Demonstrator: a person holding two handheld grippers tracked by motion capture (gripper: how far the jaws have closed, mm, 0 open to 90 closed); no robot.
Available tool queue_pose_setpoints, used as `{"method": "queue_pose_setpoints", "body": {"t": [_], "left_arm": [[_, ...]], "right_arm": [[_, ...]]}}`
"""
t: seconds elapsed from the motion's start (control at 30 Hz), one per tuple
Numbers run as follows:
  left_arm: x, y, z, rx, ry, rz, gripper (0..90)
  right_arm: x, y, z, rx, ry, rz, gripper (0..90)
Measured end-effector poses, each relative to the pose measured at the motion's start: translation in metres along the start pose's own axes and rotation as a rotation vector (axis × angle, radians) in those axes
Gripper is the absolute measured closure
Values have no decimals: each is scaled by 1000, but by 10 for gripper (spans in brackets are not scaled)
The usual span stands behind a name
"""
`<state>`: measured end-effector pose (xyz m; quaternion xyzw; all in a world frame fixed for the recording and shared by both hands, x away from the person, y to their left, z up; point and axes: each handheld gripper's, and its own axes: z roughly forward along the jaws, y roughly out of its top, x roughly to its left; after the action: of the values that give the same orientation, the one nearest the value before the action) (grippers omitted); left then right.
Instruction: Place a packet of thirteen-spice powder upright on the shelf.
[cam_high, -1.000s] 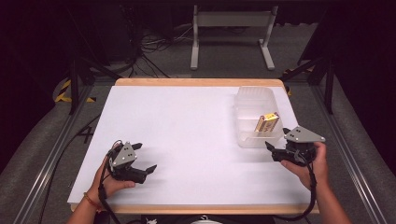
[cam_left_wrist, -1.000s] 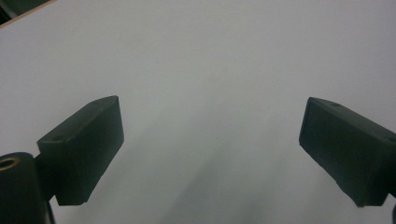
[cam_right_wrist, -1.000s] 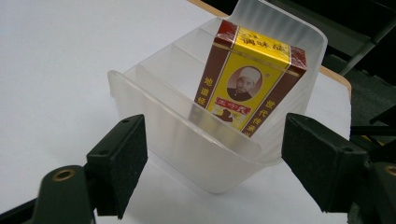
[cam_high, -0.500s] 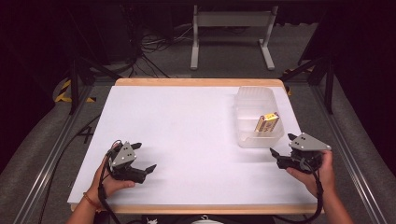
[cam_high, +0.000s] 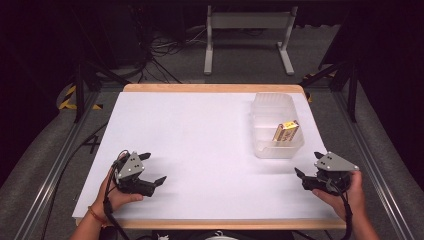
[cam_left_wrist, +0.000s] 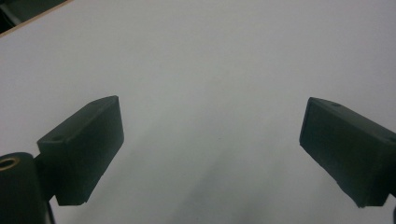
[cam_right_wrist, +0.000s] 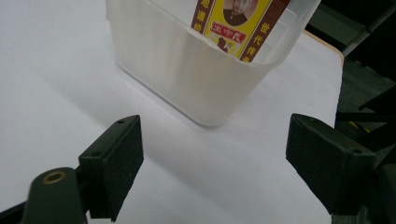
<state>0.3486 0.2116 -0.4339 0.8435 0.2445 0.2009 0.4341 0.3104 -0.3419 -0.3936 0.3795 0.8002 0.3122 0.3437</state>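
Note:
A yellow and brown packet (cam_high: 286, 131) leans upright inside a clear plastic bin (cam_high: 260, 121) at the right of the white table (cam_high: 200, 135). The right gripper view has the packet (cam_right_wrist: 233, 23) above the bin's frosted wall (cam_right_wrist: 187, 70). My right gripper (cam_high: 304, 175) rests near the table's front right corner, a short way in front of the bin, open and empty, jaws wide apart in its own view (cam_right_wrist: 215, 158). My left gripper (cam_high: 153, 168) sits at the front left, open with nothing but bare table between its jaws (cam_left_wrist: 210, 149).
The table's wooden edge (cam_high: 210, 88) runs along the far side. Beyond it stands a grey metal frame (cam_high: 247, 35) on a dark floor with cables. Metal rails (cam_high: 55, 165) flank the table on both sides.
My right gripper has drawn back from the bin toward the table's front right corner. The left gripper has stayed put.

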Motion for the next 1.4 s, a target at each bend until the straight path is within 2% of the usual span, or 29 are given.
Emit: {"method": "queue_pose_setpoints", "body": {"t": [0.27,0.37,0.5,0.57,0.73,0.93,1.03,1.1,1.23,1.33,1.4], "left_arm": [[-1,0,1,9,3,7,70],[-1,1,1,11,7,16,70],[-2,1,1,12,11,21,69],[-2,1,-1,0,11,24,70],[-1,0,0,1,1,12,69],[-2,-1,0,-4,-6,9,67],[-2,-2,-1,-3,-4,8,68],[-1,-3,-2,-7,-5,-1,67],[-1,-3,-3,-24,-11,-19,67],[-2,-4,-2,-14,-10,-7,67],[-2,-5,-2,-13,-9,-3,67]], "right_arm": [[-2,-18,-1,9,10,5,185],[-6,-28,0,1,23,30,184],[-6,-38,1,14,12,34,179],[-8,-42,0,9,0,60,177],[-12,-52,-2,4,-18,90,172],[-17,-60,-1,4,-35,132,164],[-19,-64,1,12,-44,128,160],[-20,-66,2,13,-42,146,158],[-19,-64,3,5,-43,137,154],[-17,-64,3,12,-45,120,150],[-18,-62,2,3,-47,127,151]]}}
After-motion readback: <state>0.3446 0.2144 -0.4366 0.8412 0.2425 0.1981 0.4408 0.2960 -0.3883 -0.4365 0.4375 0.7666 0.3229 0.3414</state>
